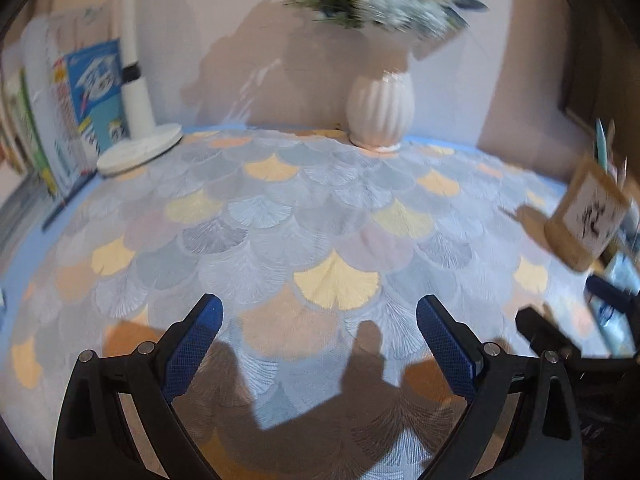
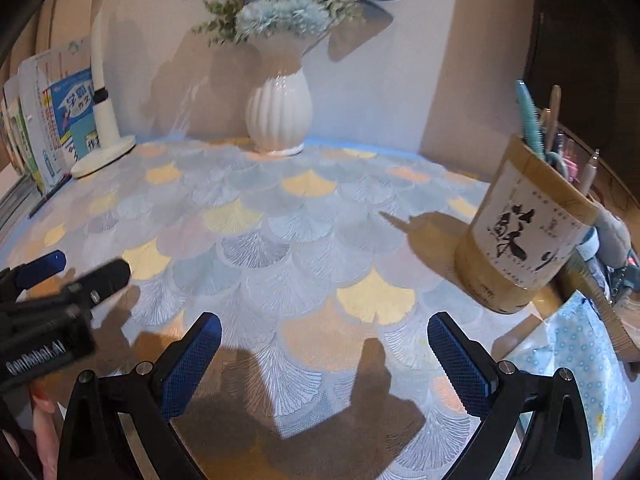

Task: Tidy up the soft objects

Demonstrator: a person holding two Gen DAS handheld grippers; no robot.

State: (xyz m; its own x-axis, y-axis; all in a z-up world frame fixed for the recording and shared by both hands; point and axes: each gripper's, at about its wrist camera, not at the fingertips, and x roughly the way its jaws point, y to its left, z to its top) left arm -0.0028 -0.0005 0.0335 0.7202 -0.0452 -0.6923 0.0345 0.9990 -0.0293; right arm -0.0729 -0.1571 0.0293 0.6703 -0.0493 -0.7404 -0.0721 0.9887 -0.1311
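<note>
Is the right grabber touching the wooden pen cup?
Apart. The right wrist view shows bare tablecloth between the open right gripper and pen cup.

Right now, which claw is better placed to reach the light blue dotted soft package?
Probably right. The light blue dotted soft package lies just beside the open right claw, while the open left claw hovers further left over bare tablecloth.
</note>
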